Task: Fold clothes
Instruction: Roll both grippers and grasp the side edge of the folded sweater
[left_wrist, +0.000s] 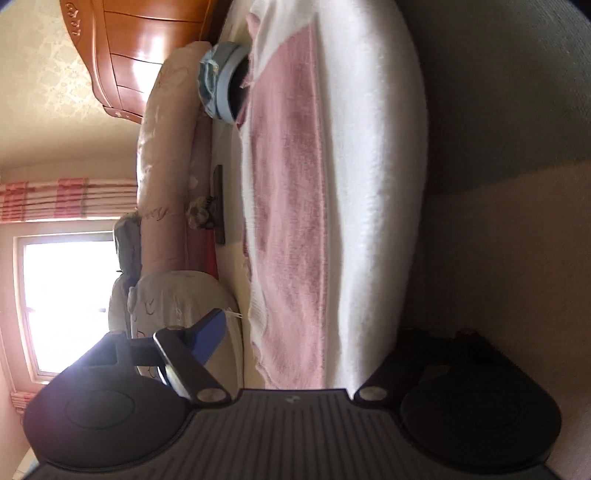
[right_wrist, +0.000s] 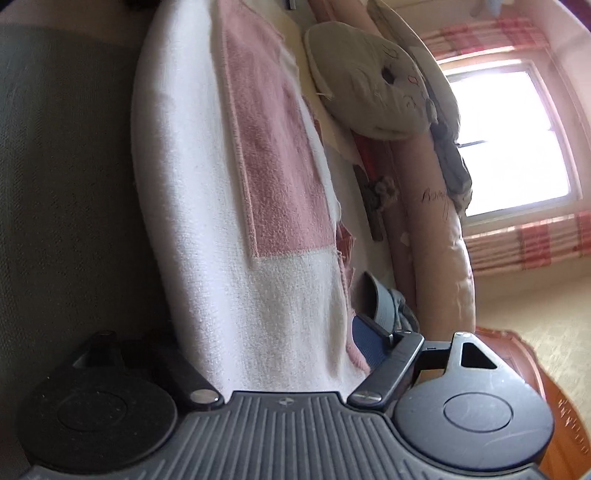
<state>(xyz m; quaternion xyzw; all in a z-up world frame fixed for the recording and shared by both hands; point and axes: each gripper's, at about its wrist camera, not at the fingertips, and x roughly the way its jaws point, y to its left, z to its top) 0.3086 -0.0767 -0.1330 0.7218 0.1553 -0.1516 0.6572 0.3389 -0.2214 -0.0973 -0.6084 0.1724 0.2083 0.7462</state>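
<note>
A white knitted garment with a large pink panel (left_wrist: 291, 192) (right_wrist: 273, 155) lies along the edge of a cream bed sheet (left_wrist: 231, 147); both views are turned on their side. My left gripper (left_wrist: 317, 332) stands open around one end of it: the blue pad (left_wrist: 210, 332) is over the sheet side and the dark finger (left_wrist: 424, 347) on the far side. My right gripper (right_wrist: 258, 332) is open in the same way at the other end, with its blue pad (right_wrist: 369, 343) beside the garment's frayed edge. The cloth runs between both pairs of fingers.
A rabbit-face cushion (right_wrist: 373, 81) and a long pink bolster (left_wrist: 162, 166) line the far side of the bed. A round blue object (left_wrist: 221, 81), a dark flat item (left_wrist: 219, 203), a wooden headboard (left_wrist: 125, 55) and a bright window (right_wrist: 509, 140) are there too. Grey-green fabric (left_wrist: 498, 92) borders the garment.
</note>
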